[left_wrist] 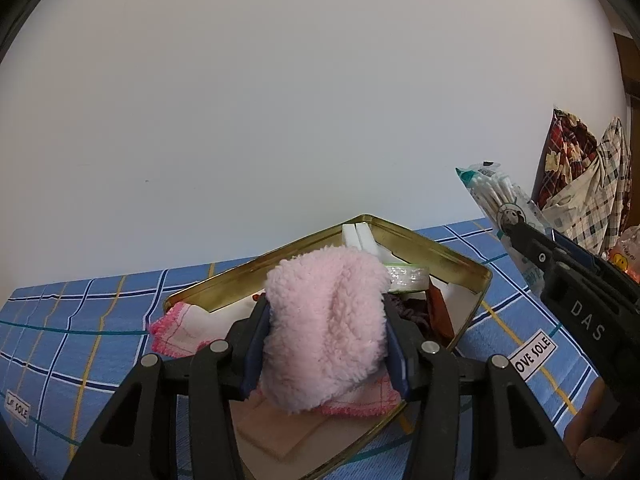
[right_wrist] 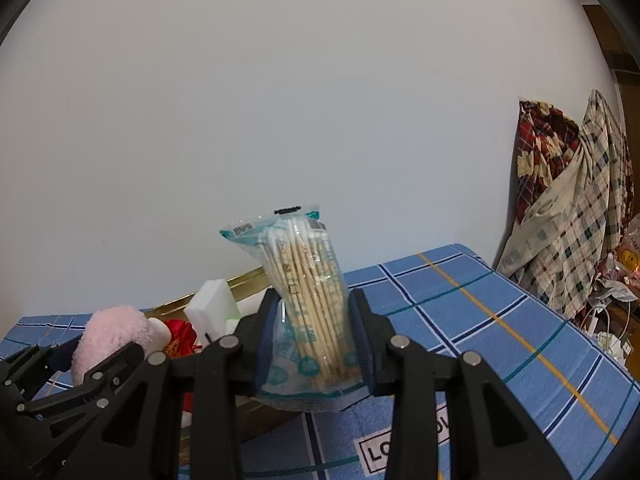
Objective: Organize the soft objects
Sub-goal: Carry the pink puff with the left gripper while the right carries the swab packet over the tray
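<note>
My left gripper point(left_wrist: 326, 312) is shut on a fluffy pink cloth point(left_wrist: 326, 328) and holds it over a gold tin box point(left_wrist: 440, 258). The box holds a pink-edged white cloth point(left_wrist: 180, 330), white sponge blocks point(left_wrist: 362, 238), a tape roll point(left_wrist: 406, 278) and dark red items. My right gripper point(right_wrist: 314, 322) is shut on a clear bag of cotton swabs point(right_wrist: 306, 292), held upright above the blue checked tablecloth point(right_wrist: 480, 320). In the left wrist view the swab bag point(left_wrist: 500, 204) is to the right of the box. In the right wrist view the pink cloth point(right_wrist: 110, 334) is at the left.
A white wall stands close behind the table. Patterned fabrics point(right_wrist: 568, 208) hang at the far right beyond the table edge, with clutter below them. A thin wooden piece point(left_wrist: 276, 428) lies in the box under the pink cloth.
</note>
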Tool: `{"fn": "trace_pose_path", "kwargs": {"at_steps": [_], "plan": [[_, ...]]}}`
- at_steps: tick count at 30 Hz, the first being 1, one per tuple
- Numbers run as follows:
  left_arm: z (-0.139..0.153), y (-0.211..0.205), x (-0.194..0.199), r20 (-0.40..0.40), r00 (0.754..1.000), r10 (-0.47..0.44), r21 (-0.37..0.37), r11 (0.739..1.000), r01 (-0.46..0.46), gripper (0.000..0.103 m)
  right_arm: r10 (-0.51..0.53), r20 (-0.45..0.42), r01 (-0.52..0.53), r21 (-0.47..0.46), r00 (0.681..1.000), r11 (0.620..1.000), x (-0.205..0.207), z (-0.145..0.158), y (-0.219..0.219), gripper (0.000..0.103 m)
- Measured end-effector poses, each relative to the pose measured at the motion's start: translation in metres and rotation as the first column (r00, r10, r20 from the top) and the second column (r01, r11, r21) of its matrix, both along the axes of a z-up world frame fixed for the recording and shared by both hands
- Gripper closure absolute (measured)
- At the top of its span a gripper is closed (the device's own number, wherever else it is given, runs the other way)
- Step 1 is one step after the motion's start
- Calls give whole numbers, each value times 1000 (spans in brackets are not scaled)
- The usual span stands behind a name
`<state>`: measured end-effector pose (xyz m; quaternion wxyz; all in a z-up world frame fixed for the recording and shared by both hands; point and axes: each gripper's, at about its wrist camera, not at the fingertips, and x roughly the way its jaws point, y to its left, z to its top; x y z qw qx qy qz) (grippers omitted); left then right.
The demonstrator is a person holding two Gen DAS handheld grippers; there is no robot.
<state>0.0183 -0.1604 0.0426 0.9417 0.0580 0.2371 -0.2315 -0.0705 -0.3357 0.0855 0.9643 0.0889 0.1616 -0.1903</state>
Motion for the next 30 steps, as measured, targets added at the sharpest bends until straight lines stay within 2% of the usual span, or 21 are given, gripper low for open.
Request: {"fn": "trace_pose_path", "kwargs": {"at_steps": [13, 30], "plan": [[-2, -5, 6, -6, 1000, 8, -4, 1000, -8, 50, 12, -2, -12, -9, 1000, 1000, 3, 1, -1, 68], [-6, -13, 35, -36, 998, 48, 20, 999, -48, 50, 91, -97, -90, 10, 991, 996, 34, -14, 9, 68]]}}
